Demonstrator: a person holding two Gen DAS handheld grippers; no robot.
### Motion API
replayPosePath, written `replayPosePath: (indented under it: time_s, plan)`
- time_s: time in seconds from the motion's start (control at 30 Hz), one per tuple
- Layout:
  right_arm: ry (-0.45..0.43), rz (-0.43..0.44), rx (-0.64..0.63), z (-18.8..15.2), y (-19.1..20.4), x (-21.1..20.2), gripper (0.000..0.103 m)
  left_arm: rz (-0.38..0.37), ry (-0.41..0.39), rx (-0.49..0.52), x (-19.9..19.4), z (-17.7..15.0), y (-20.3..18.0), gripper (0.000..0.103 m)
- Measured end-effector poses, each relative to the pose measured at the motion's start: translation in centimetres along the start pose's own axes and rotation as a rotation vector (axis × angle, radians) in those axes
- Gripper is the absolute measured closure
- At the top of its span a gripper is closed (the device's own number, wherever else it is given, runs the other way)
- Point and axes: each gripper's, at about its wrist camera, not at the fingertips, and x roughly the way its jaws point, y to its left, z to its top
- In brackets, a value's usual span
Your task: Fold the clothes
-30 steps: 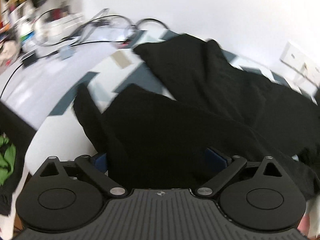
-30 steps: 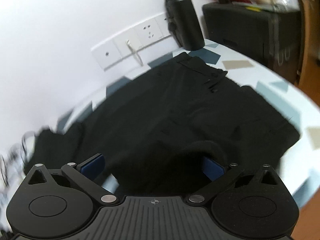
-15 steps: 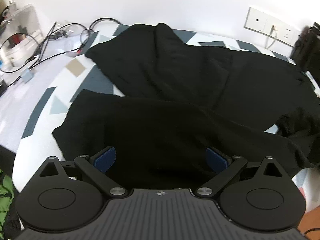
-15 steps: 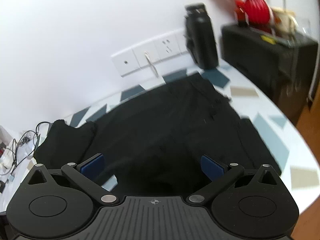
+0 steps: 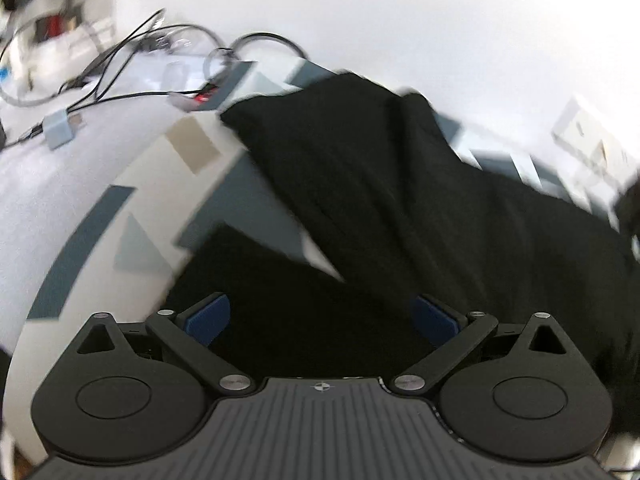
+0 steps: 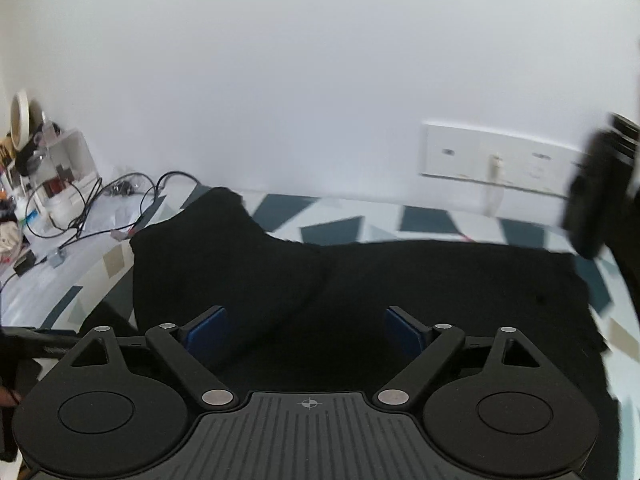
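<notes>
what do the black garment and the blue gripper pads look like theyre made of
Black garment: looks like soft matte woven or knit fabric; it drapes in folds with no shine, though blur hides the weave.
Blue pads: probably rubber or soft plastic, smooth and dull, set on hard black plastic fingers.

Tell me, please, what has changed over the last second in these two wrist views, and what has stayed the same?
The right gripper has swung left: the flask and cabinet leave its view, and the cables come in. Its jaws have just been closing a little, gripping nothing. The left gripper shifted too, jaws open. The black garment lies spread on the patterned table as before.
</notes>
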Motion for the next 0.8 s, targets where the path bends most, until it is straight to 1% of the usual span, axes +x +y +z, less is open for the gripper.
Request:
replayPosePath:
  time_s: [0.03,0.07,0.13,0.23,0.27,0.4,0.5,0.53,0.57,0.6,0.63,0.67,0.7,0.73,0.77,0.8]
  plan:
    - [0.016,-0.01,0.01,0.8,0.8,1.6,0.026,-0.001,0.001,-0.03,0.7,1.0,1.0,0.002]
    - [0.031,-0.021,0.019,1.5,1.5,3.3,0.038,-0.001,0.0,-0.055,1.6,2.0,1.9,0.002]
    - [0.062,-0.041,0.038,3.1,3.1,6.5,0.05,0.0,-0.001,-0.101,3.4,3.9,3.6,0.002]
    - [0.1,0.036,0.101,4.3,4.8,9.7,0.052,-0.015,-0.002,-0.07,6.2,6.3,4.1,0.002]
    - [0.115,0.035,0.12,4.5,5.0,10.8,0.052,-0.019,0.002,-0.061,7.2,7.0,4.1,0.002]
    - [0.159,-0.087,0.184,4.5,3.0,14.5,0.052,-0.031,0.039,-0.07,11.0,9.1,4.2,0.002]
    - [0.185,-0.221,0.25,4.2,-0.8,16.6,0.05,-0.015,0.027,-0.044,12.3,9.8,3.5,0.002]
    - [0.191,-0.263,0.259,4.2,-2.2,17.3,0.045,-0.006,0.024,-0.023,12.6,9.9,3.1,0.002]
    - [0.196,-0.305,0.269,4.1,-3.5,18.0,0.037,0.007,0.024,-0.004,12.9,10.0,2.7,0.002]
    - [0.2,-0.339,0.272,4.1,-4.8,18.7,0.033,0.025,0.022,0.011,13.2,10.1,2.3,0.002]
    - [0.202,-0.368,0.271,4.1,-6.0,19.3,0.026,0.043,0.019,0.025,13.5,10.2,1.9,0.001]
    - [0.209,-0.384,0.269,4.1,-7.0,20.1,0.022,0.059,0.018,0.029,13.6,10.2,1.6,0.001]
    - [0.221,-0.39,0.258,4.2,-7.6,21.1,0.021,0.076,0.013,0.029,13.9,10.3,1.4,0.001]
    - [0.236,-0.401,0.228,4.4,-8.0,22.3,0.015,0.086,0.005,0.021,14.0,10.4,1.2,0.001]
    - [0.257,-0.416,0.18,4.5,-8.2,23.4,0.012,0.094,-0.002,0.004,14.0,10.5,1.2,0.001]
    - [0.281,-0.432,0.128,4.5,-8.1,24.6,0.012,0.103,-0.007,-0.024,13.9,10.6,1.2,0.003]
